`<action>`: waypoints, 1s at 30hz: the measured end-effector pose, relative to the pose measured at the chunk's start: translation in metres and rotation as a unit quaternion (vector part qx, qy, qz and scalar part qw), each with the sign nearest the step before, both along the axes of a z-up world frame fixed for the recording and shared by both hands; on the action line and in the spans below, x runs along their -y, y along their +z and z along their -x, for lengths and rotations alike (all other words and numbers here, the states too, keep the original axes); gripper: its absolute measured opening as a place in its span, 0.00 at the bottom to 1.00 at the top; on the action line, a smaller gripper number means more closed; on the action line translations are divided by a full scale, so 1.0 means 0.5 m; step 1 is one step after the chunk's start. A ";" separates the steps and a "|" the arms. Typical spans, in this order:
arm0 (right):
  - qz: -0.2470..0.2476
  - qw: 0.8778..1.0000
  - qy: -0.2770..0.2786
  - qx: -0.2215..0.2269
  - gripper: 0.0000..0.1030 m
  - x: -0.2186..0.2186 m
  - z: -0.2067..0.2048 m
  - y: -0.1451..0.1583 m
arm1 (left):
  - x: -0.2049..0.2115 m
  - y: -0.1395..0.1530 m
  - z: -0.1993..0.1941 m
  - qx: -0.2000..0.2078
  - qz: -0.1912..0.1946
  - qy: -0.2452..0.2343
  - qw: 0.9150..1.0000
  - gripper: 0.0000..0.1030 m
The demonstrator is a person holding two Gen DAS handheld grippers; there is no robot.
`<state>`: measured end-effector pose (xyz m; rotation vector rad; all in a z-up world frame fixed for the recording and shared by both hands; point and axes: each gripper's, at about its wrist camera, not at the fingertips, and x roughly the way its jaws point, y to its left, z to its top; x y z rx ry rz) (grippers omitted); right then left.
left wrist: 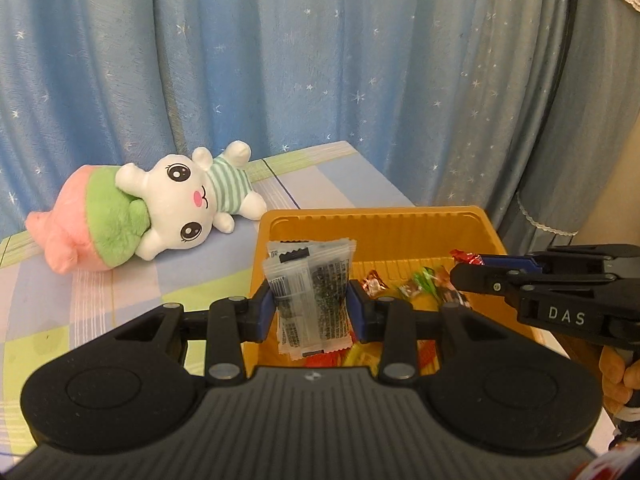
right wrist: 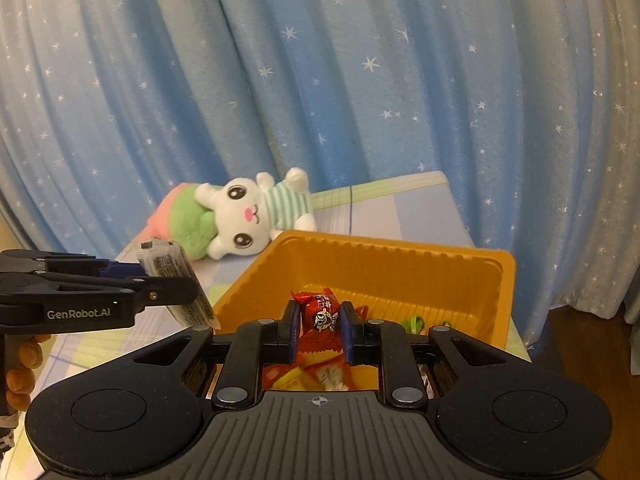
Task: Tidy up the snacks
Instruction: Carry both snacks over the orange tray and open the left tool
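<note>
An orange plastic tray (left wrist: 380,226) (right wrist: 400,258) holds several wrapped candies (left wrist: 416,284). My left gripper (left wrist: 312,304) is shut on clear snack packets with dark contents (left wrist: 310,280), held upright over the tray's left edge; from the right wrist view the packets (right wrist: 176,276) hang beside the tray. My right gripper (right wrist: 320,326) is shut on a red candy wrapper with a cartoon face (right wrist: 320,316), above the tray. In the left wrist view the right gripper (left wrist: 472,270) reaches in from the right with the red wrapper (left wrist: 466,257) at its tip.
A white bunny plush with a pink and green cushion (left wrist: 160,204) (right wrist: 240,216) lies on the pastel checked tablecloth (left wrist: 120,280) behind and left of the tray. Blue star curtains (right wrist: 360,80) hang close behind the table. The table's right edge is just past the tray.
</note>
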<state>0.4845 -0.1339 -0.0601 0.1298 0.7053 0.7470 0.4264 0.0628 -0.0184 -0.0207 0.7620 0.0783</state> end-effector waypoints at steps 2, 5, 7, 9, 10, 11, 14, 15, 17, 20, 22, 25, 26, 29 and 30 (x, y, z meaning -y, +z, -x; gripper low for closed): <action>0.002 1.000 -0.005 -0.002 0.20 -0.005 -0.017 -0.007 | -0.002 -0.007 -0.021 -0.003 -0.005 -0.002 1.000 0.33; 0.003 1.000 -0.013 -0.008 0.20 -0.010 -0.038 -0.015 | -0.002 -0.022 -0.051 -0.010 -0.011 -0.005 1.000 0.33; 0.002 1.000 -0.018 -0.011 0.20 -0.011 -0.048 -0.020 | -0.001 -0.034 -0.069 -0.017 -0.016 -0.008 1.000 0.33; 0.003 1.000 -0.020 -0.013 0.20 -0.011 -0.055 -0.025 | 0.000 -0.047 -0.086 -0.025 -0.022 -0.011 0.999 0.33; 0.004 1.000 -0.021 -0.014 0.20 -0.011 -0.058 -0.027 | 0.000 -0.053 -0.092 -0.028 -0.024 -0.012 0.999 0.33; 0.005 1.000 -0.022 -0.014 0.20 -0.011 -0.061 -0.028 | 0.000 -0.060 -0.099 -0.033 -0.026 -0.014 0.999 0.33; 0.008 1.000 -0.025 -0.017 0.20 -0.010 -0.066 -0.034 | 0.002 -0.077 -0.114 -0.043 -0.029 -0.017 0.998 0.33; 0.008 0.999 -0.026 -0.018 0.20 -0.009 -0.067 -0.036 | 0.003 -0.081 -0.118 -0.046 -0.030 -0.019 0.998 0.33; 0.009 0.999 -0.028 -0.020 0.20 -0.008 -0.070 -0.039 | 0.005 -0.090 -0.127 -0.051 -0.031 -0.021 0.998 0.33; 0.011 0.999 -0.030 -0.021 0.20 -0.006 -0.073 -0.042 | 0.008 -0.101 -0.139 -0.057 -0.032 -0.025 0.998 0.34; 0.013 0.999 -0.032 -0.022 0.20 -0.004 -0.074 -0.044 | 0.010 -0.106 -0.144 -0.059 -0.031 -0.026 0.997 0.34; 0.014 0.999 -0.034 -0.024 0.20 -0.002 -0.076 -0.047 | 0.011 -0.105 -0.145 -0.050 -0.032 -0.026 0.998 0.35; 0.014 0.999 -0.035 -0.024 0.20 -0.004 -0.077 -0.047 | 0.011 -0.103 -0.145 -0.048 -0.029 -0.028 0.998 0.37; 0.015 0.999 -0.035 -0.025 0.20 -0.004 -0.077 -0.048 | 0.008 -0.097 -0.139 -0.045 -0.022 -0.029 0.998 0.38; 0.015 0.999 -0.035 -0.025 0.20 -0.004 -0.077 -0.048 | 0.007 -0.095 -0.135 -0.043 -0.021 -0.030 0.998 0.38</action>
